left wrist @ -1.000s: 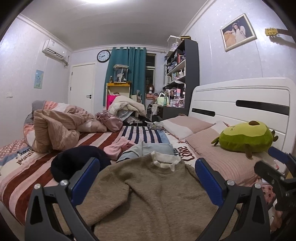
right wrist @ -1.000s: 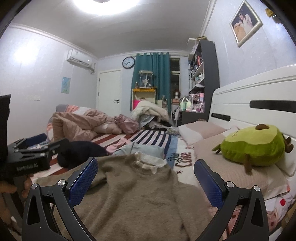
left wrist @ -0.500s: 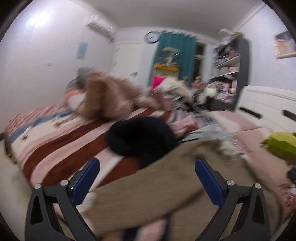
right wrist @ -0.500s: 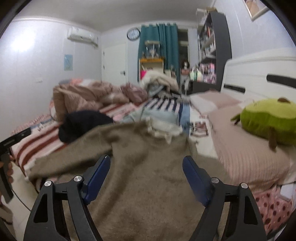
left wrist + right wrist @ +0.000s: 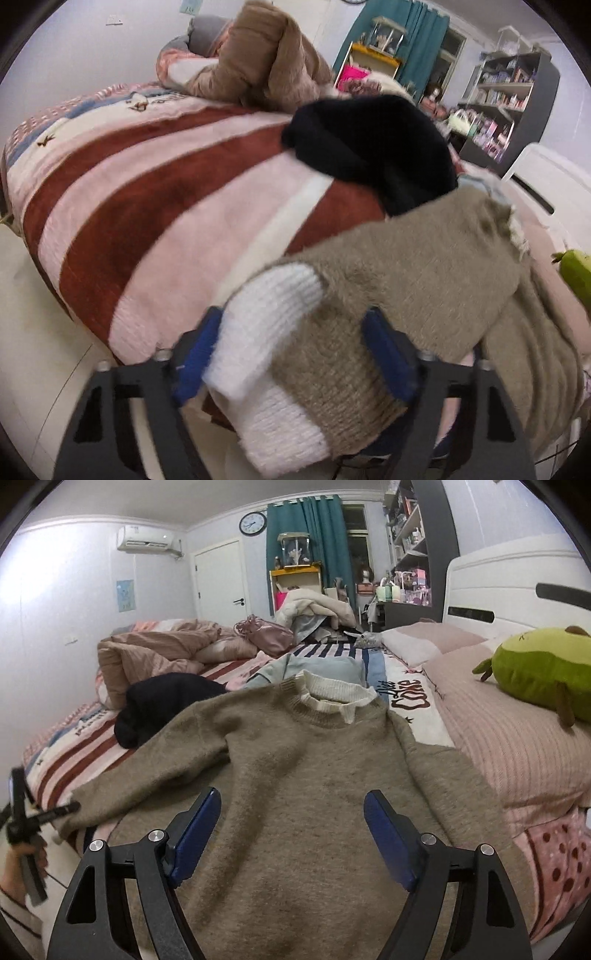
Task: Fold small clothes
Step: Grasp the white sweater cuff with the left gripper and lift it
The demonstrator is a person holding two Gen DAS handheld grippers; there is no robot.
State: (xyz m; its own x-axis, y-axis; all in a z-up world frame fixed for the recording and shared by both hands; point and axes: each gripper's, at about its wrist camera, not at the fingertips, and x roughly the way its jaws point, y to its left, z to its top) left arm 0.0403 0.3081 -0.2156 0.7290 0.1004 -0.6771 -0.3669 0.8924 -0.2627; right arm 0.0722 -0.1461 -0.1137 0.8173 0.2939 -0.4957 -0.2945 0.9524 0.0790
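Note:
A brown knit sweater (image 5: 314,775) with a white collar lies flat, front up, on the bed (image 5: 517,753). Its left sleeve (image 5: 406,273) ends in a white cuff (image 5: 273,332) at the bed's edge. My left gripper (image 5: 295,354) is open, with its blue fingers on either side of that cuff and sleeve end. My right gripper (image 5: 291,834) is open and empty, just above the sweater's lower body. The left gripper also shows at the left edge of the right wrist view (image 5: 26,819).
A black garment (image 5: 162,705) lies next to the sweater's left shoulder, a light blue garment (image 5: 314,668) behind the collar. A crumpled brown quilt (image 5: 155,653) is at the far left, a green plush toy (image 5: 543,668) on the pink pillows at right. The striped blanket (image 5: 147,192) covers the bed.
My left gripper swung left and down to the sleeve end and its jaws narrowed around the cuff. My right gripper dropped closer to the sweater's body and its jaws narrowed somewhat.

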